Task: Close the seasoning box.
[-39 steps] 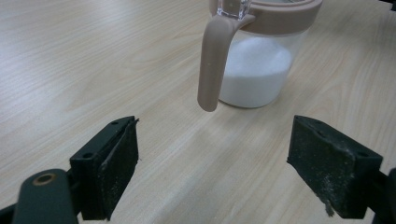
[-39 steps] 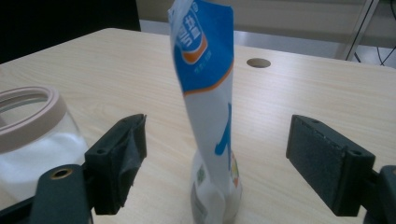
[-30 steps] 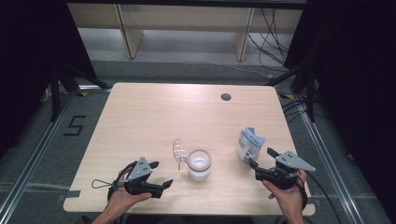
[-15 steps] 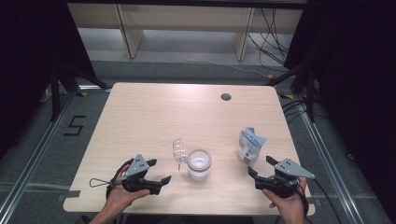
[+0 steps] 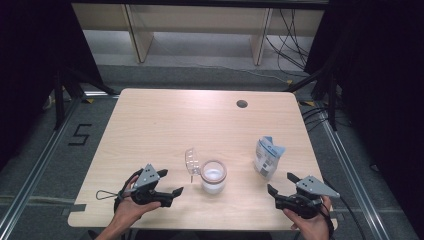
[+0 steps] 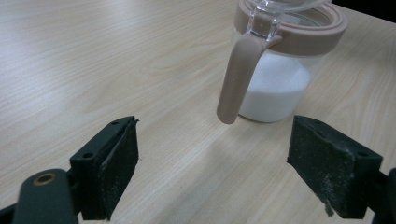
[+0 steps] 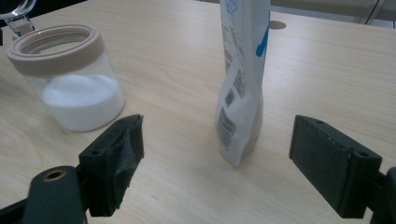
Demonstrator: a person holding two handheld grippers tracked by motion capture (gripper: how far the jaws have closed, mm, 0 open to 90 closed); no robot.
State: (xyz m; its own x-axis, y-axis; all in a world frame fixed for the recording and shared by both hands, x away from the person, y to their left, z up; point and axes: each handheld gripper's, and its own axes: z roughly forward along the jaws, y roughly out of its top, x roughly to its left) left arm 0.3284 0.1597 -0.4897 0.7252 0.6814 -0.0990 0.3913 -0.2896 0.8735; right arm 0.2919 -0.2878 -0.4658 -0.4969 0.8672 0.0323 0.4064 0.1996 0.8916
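Observation:
A clear jar [image 5: 213, 176] with a tan rim, partly filled with white powder, stands near the table's front middle, its clear lid [image 5: 191, 161] flipped open to the left. A white and blue pouch [image 5: 266, 156] stands upright to its right. My left gripper [image 5: 170, 182] lies open at the front left, jaws pointing at the jar [image 6: 282, 70], whose tan latch [image 6: 238, 74] hangs down in front. My right gripper [image 5: 281, 183] is open at the front right, just short of the pouch [image 7: 240, 79], with the jar [image 7: 70, 77] off to its left.
The wooden table [image 5: 165, 125] has a round cable hole [image 5: 242, 104] at the back right. Metal rails and cables run along the floor on both sides. Shelving stands behind the table.
My right gripper has drawn back from the pouch toward the table's front edge, leaving it standing alone. My left gripper has shifted slightly toward the front.

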